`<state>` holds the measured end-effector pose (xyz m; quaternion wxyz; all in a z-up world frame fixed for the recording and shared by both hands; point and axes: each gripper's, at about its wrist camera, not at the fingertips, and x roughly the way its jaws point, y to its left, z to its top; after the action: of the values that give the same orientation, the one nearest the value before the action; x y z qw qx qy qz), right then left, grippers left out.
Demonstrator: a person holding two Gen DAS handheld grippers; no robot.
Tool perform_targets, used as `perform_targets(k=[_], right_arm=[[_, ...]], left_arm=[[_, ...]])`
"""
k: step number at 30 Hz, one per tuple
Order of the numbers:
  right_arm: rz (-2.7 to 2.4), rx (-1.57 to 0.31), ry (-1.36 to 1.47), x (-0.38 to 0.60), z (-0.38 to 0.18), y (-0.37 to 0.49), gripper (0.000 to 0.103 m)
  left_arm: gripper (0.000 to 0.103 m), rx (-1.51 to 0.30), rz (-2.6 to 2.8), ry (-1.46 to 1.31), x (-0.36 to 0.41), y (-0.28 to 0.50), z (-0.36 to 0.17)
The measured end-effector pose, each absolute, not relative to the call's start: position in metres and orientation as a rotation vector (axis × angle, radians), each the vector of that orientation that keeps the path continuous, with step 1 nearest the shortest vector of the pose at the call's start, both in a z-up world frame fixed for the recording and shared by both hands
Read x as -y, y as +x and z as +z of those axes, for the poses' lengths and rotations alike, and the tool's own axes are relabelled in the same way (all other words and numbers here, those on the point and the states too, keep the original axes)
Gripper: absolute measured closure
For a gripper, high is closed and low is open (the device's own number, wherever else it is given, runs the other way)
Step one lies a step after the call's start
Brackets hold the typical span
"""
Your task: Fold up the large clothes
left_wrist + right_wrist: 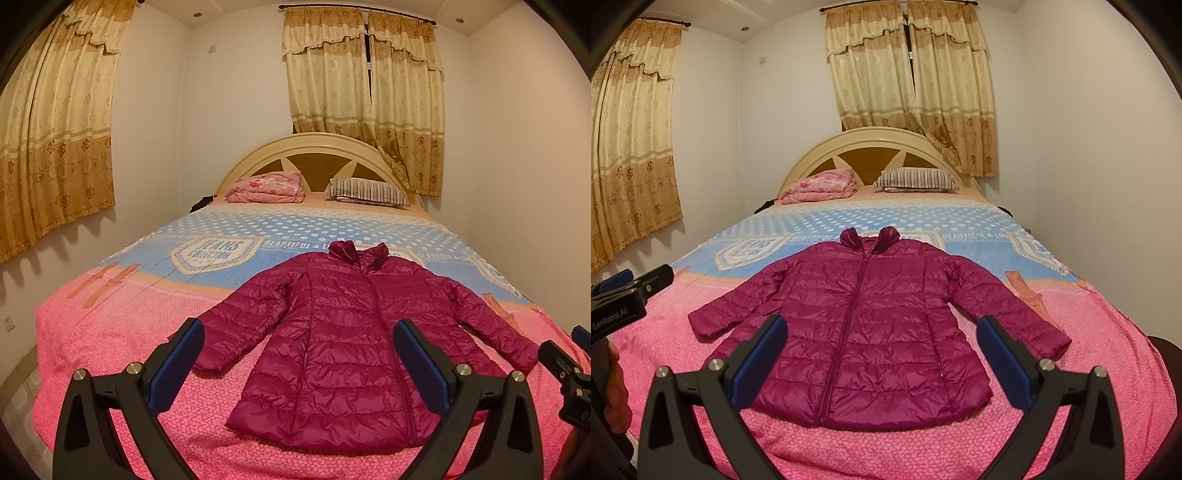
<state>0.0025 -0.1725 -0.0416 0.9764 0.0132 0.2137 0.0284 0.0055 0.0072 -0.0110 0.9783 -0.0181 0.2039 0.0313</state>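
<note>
A magenta quilted puffer jacket [343,332] [871,325] lies flat and zipped on the bed, collar toward the headboard, both sleeves spread outward. My left gripper [299,328] hovers open above the jacket's hem end, its blue-padded fingers [177,365] wide apart with nothing between them. My right gripper [881,323] is likewise open over the hem, holding nothing. In the left wrist view the right gripper shows at the right edge [569,369]. The left gripper appears at the left edge of the right wrist view [624,299].
The bed [110,332] carries a pink and blue printed cover. A folded pink quilt [266,186] and a striped pillow [369,192] lie by the cream headboard [317,147]. Walls close in on both sides; curtains [55,140] hang left and behind.
</note>
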Motion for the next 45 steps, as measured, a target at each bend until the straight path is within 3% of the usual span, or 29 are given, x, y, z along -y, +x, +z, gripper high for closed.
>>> perform_targets(k=[10, 20, 25, 31, 34, 35, 37, 45], right_arm=[[-0.006, -0.510, 0.044, 0.202, -0.073, 0.036, 0.000], [-0.234, -0.717, 0.353, 0.335, -0.142, 0.089, 0.001], [-0.267, -0.788, 0.396, 0.372, -0.160, 0.113, 0.017], [-0.282, -0.845, 0.432, 0.399, -0.182, 0.141, 0.028], [-0.288, -0.865, 0.406, 0.395, -0.190, 0.151, 0.046], [-0.287, -0.873, 0.393, 0.396, -0.194, 0.155, 0.057], [-0.276, -0.873, 0.382, 0.398, -0.196, 0.157, 0.066], [-0.265, -0.845, 0.318, 0.401, -0.182, 0.170, 0.078]], left_arm=[[0.001, -0.456, 0.084, 0.013, -0.004, 0.043, -0.044], [0.001, -0.583, 0.071, 0.091, 0.005, 0.112, -0.092], [0.001, -0.628, 0.082, 0.116, 0.009, 0.145, -0.110], [0.001, -0.681, 0.089, 0.121, 0.010, 0.172, -0.125], [0.001, -0.699, 0.085, 0.130, 0.011, 0.181, -0.130], [0.001, -0.703, 0.080, 0.131, 0.011, 0.183, -0.132], [0.001, -0.712, 0.078, 0.140, 0.012, 0.187, -0.135], [0.001, -0.741, 0.073, 0.133, 0.003, 0.205, -0.144]])
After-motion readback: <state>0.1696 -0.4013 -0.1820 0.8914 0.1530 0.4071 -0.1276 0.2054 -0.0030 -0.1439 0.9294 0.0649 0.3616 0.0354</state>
